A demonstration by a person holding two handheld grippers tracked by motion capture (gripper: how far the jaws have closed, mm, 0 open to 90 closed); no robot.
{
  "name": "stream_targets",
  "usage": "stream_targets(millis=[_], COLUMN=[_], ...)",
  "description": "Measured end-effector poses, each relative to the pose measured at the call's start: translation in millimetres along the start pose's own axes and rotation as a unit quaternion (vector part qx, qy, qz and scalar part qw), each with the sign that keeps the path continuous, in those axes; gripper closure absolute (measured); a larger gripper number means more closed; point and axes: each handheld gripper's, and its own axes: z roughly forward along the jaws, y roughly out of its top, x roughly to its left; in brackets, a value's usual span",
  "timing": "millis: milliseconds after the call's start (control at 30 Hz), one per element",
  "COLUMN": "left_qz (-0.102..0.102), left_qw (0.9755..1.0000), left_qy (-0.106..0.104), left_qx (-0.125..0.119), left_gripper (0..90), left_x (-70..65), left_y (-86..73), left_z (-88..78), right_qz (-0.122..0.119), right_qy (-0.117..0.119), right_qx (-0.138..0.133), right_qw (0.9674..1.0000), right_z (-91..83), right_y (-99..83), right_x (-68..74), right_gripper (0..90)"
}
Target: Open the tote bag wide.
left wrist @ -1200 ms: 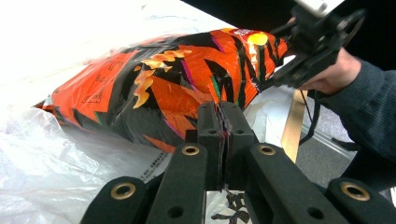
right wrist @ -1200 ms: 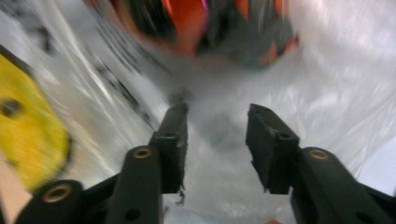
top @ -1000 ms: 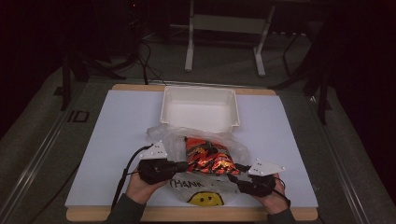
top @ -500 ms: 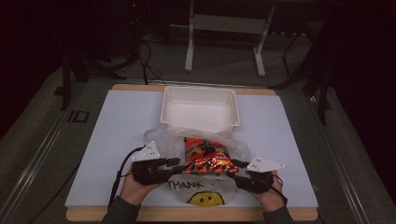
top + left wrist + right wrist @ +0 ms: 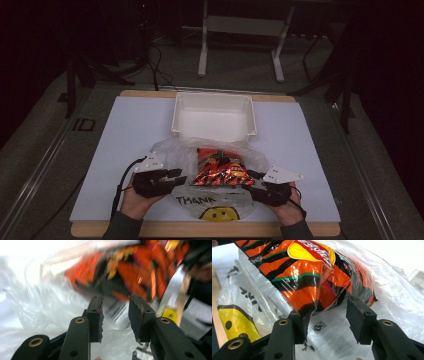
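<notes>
An orange and black chip bag (image 5: pixel 220 170) lies on a thin clear plastic bag (image 5: pixel 172 152) printed with "THANK" and a yellow smiley. My left gripper (image 5: pixel 177 175) sits at the plastic bag's left edge. Its jaws have just been opening and stand apart. In the left gripper view (image 5: pixel 115 300) loose plastic film (image 5: pixel 37 302) lies under and beyond them, with the chip bag (image 5: pixel 130 270) farther off. My right gripper (image 5: pixel 249 176) is open at the chip bag's right corner. In the right gripper view (image 5: pixel 328 307) the chip bag (image 5: pixel 312 272) hangs just above the jaws, ungripped, over the plastic bag (image 5: pixel 392 290).
A white rectangular tray (image 5: pixel 215 96) stands behind the bags at the back of the white board (image 5: pixel 130 140). The wooden table edge (image 5: pixel 165 229) runs along the near side. Dark floor, cables and a stand's legs lie beyond the table.
The left gripper's jaws have opened and it has drawn back to the left, away from the chip bag. The right gripper has stayed where it was.
</notes>
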Motion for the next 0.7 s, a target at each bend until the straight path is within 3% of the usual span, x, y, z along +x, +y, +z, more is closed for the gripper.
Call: stream_targets(millis=[100, 200, 433, 567, 700], left_qz=[0.020, 0.045, 0.086, 0.097, 0.100], left_qw=[0.9996, 0.9988, 0.9962, 0.9949, 0.9939], left_qy=[0.004, 0.007, 0.014, 0.021, 0.034], left_qx=[0.018, 0.019, -0.003, -0.014, -0.034], left_gripper=[62.4, 56.8, 54.0, 58.2, 71.7], left_x=[-5.9, -14.5, -30.8, -33.3, -33.3], left_y=[-1.8, 2.4, 25.4, 35.1, 43.5], left_z=[7.4, 13.2, 26.5, 33.0, 31.0], right_qz=[0.000, 0.000, 0.001, -0.001, -0.002], right_qy=[-0.002, -0.005, -0.010, -0.014, -0.015], right_qx=[-0.002, -0.005, -0.013, -0.014, -0.015], right_qw=[1.0000, 1.0000, 0.9999, 0.9998, 0.9998], right_z=[-0.8, -1.2, -1.4, -1.4, -1.8], right_y=[1.8, 4.0, 9.3, 11.7, 12.3], right_x=[-0.1, -0.7, -2.8, -4.2, -6.9], right_gripper=[53.9, 54.5, 57.7, 59.2, 59.1])
